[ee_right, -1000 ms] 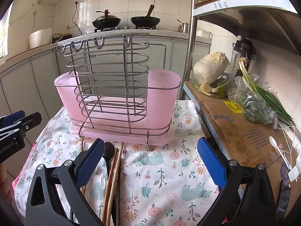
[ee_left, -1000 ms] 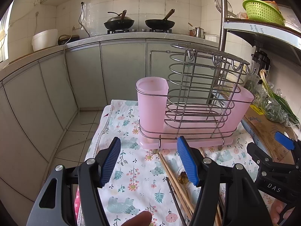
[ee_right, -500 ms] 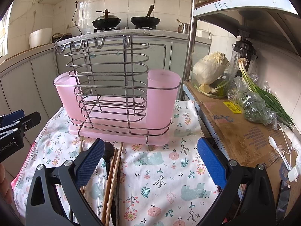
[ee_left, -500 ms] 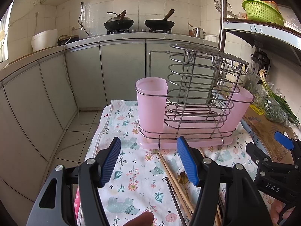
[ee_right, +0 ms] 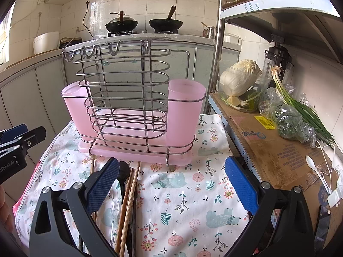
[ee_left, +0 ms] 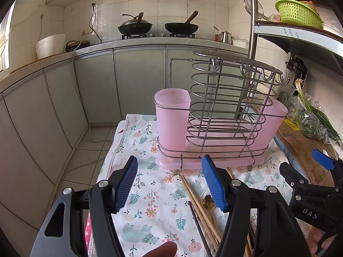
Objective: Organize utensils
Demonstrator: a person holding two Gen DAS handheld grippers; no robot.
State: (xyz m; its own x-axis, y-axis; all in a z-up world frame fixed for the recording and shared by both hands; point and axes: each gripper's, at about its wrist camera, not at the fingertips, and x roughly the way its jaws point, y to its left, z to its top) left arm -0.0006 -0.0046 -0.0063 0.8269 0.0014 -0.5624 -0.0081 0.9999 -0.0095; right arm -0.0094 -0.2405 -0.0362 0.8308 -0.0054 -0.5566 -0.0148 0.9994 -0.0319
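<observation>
**Utensils loose on the cloth, both grippers spread and holding nothing**

Chopsticks (ee_right: 128, 194) lie in a loose bundle on the floral cloth (ee_right: 184, 194), running back toward the front edge of the wire rack (ee_right: 128, 98), with a dark spoon (ee_right: 124, 172) alongside them. The rack stands upright on its pink tray (ee_right: 137, 153), a pink cup (ee_left: 172, 117) at one end, another pink cup (ee_right: 185, 111) at the other. The left gripper (ee_left: 169, 184) hovers above the cloth, fingers wide apart, nothing between them. The right gripper (ee_right: 171, 184) is just as wide, also gripping nothing, chopsticks lying beneath its left finger. To the right, a cardboard box (ee_right: 272, 147) carries bagged greens (ee_right: 293, 122).
</observation>
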